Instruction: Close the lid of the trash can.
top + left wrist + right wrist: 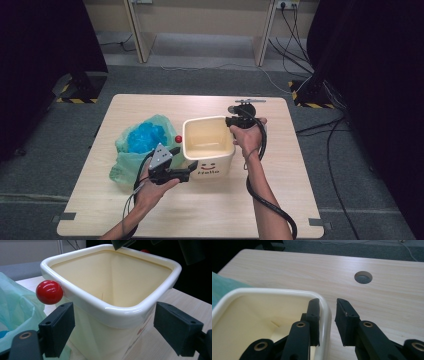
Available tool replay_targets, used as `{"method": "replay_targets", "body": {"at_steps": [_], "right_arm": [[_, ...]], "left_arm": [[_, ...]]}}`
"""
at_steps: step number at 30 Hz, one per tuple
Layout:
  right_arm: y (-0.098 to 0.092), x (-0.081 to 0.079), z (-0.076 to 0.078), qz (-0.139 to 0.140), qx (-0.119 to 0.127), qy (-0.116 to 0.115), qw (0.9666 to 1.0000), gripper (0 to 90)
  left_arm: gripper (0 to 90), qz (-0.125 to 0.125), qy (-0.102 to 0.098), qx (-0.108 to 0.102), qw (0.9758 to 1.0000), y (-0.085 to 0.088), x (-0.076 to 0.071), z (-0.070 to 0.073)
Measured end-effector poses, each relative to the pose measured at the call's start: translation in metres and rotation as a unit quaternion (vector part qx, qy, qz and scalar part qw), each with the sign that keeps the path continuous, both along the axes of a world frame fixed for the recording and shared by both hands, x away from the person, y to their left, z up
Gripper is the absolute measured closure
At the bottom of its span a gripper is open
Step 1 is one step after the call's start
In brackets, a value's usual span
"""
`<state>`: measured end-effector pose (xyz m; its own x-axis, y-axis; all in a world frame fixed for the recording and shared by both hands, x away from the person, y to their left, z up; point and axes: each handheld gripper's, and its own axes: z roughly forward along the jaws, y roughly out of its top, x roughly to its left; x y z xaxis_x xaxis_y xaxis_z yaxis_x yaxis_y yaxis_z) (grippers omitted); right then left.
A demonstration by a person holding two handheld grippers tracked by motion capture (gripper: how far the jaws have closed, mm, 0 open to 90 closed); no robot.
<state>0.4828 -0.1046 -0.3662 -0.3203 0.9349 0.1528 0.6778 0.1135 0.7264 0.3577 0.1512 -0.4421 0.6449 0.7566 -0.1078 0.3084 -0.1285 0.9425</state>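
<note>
My right tongs [327, 323] straddle the bin [263, 293] rim unclamped, left tongs [113, 330] released; lifting now would drop it.

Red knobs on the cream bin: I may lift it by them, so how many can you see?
2. One red knob sits on the bin rim beside the green bag; the other red knob peeks over the opposite rim, mostly hidden.
</note>
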Motion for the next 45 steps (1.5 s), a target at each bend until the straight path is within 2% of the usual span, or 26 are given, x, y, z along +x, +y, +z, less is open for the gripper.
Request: {"method": "replay_targets", "body": {"at_steps": [2, 8, 11, 14, 19, 23, 28, 31, 40, 45], "right_arm": [[0.000, -0.001, -0.002, 0.007, -0.008, 0.002, 0.9999, 74.9], [-0.002, -0.003, -0.007, 0.014, 0.002, 0.008, 0.9999, 75.0], [-0.004, -0.004, -0.004, 0.005, 0.015, -0.002, 0.9999, 69.7], [-0.008, -0.004, 0.001, -0.005, 0.023, -0.014, 0.9996, 60.3], [-0.010, -0.005, -0.002, 0.000, 0.022, -0.009, 0.9997, 54.9], [-0.010, -0.008, -0.010, 0.002, 0.033, -0.002, 0.9995, 52.5], [-0.013, -0.010, -0.019, 0.007, 0.030, 0.009, 0.9995, 51.7], [-0.013, -0.011, -0.022, 0.007, 0.015, 0.007, 0.9998, 51.9], [-0.013, -0.012, -0.020, 0.013, -0.001, 0.013, 0.9998, 53.2], [-0.014, -0.014, -0.020, 0.008, -0.005, 0.013, 0.9999, 54.6]], "left_arm": [[16.4, 0.001, 0.002, -0.004, 1.0000, 0.001, 0.000, 0.000], [16.6, 0.001, 0.002, -0.007, 1.0000, 0.002, 0.000, 0.001], [16.6, 0.001, 0.002, -0.007, 1.0000, 0.003, -0.001, 0.001], [16.5, 0.003, 0.007, -0.008, 0.9999, 0.003, -0.001, -0.002], [16.0, 0.001, 0.013, -0.004, 0.9999, 0.001, 0.000, -0.008], [15.3, 0.003, 0.015, -0.003, 0.9999, 0.001, 0.002, -0.008], [15.2, 0.011, 0.017, -0.004, 0.9998, 0.002, 0.005, -0.009], [15.3, 0.012, 0.028, -0.007, 0.9995, 0.001, 0.008, -0.013], [17.1, 0.012, 0.028, -0.002, 0.9995, -0.001, 0.010, -0.014], [17.1, 0.019, 0.035, -0.002, 0.9992, 0.001, 0.013, -0.017]]}}
